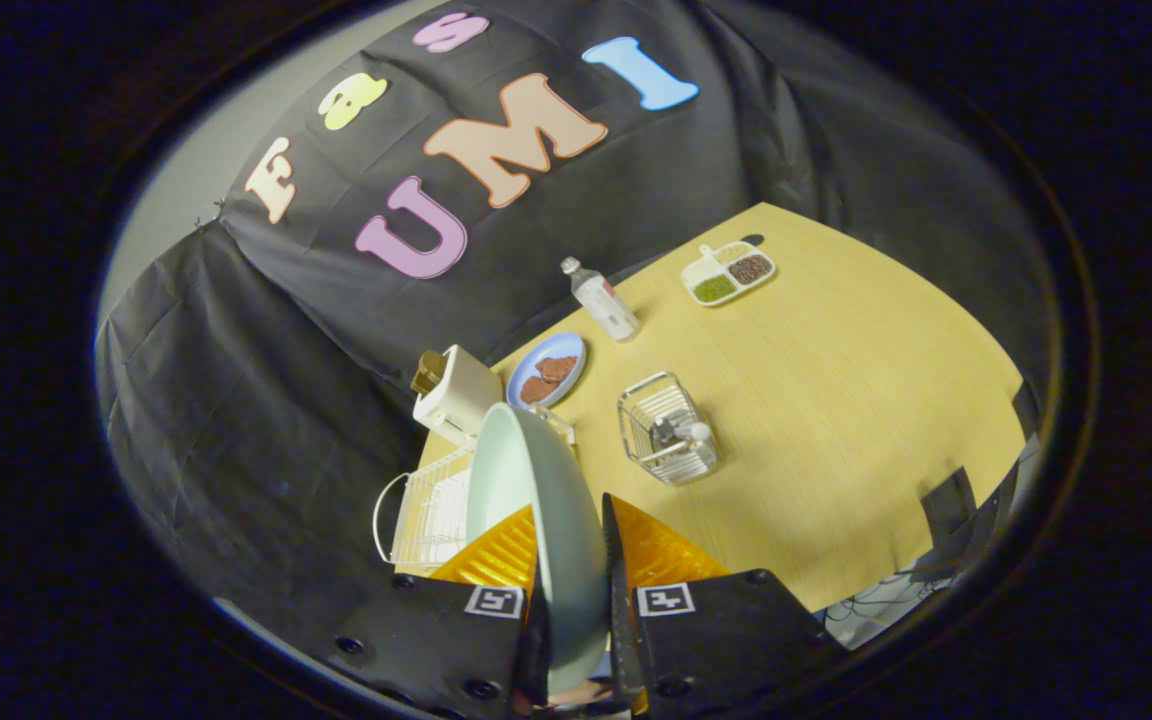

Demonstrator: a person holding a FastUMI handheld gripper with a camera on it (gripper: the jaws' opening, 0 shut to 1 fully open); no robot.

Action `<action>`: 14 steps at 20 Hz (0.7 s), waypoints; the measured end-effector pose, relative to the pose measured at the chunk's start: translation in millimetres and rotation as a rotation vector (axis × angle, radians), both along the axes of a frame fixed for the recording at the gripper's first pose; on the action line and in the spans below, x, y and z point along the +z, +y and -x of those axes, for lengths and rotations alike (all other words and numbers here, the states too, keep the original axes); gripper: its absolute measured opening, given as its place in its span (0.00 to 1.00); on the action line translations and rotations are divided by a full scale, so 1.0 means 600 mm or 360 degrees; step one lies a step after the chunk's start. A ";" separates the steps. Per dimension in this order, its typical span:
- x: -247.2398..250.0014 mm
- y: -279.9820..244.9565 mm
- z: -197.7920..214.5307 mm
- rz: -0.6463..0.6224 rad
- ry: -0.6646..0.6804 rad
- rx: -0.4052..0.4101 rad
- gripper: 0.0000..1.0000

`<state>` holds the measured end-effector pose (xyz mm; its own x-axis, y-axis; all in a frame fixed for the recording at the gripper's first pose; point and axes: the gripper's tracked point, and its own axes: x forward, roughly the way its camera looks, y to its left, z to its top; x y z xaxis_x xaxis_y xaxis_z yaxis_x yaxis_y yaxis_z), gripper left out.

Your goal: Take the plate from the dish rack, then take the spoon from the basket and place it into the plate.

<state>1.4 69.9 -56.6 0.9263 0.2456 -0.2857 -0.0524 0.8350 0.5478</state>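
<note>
A pale green plate (526, 500) stands on edge between my two fingers, and my gripper (570, 560) is shut on its rim. It hangs above the white wire dish rack (431, 515), which sits at the table's corner just behind the fingers. Beyond the fingers stands a small wire basket (664, 428) on the wooden table (836, 400). A spoon (681, 432) with a pale handle rests inside the basket.
A white toaster (456, 392) stands beyond the rack, beside a blue plate of toast (547, 370). A plastic bottle (601, 298) and a divided snack tray (728, 272) sit farther back. Bare wood stretches beside the basket.
</note>
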 end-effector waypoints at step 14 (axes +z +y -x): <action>-0.208 -0.046 -0.089 -0.0057 0.0016 -0.0143 0.27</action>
<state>54.7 42.5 -181.3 0.9421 0.1721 -0.2876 0.0273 0.8159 0.5776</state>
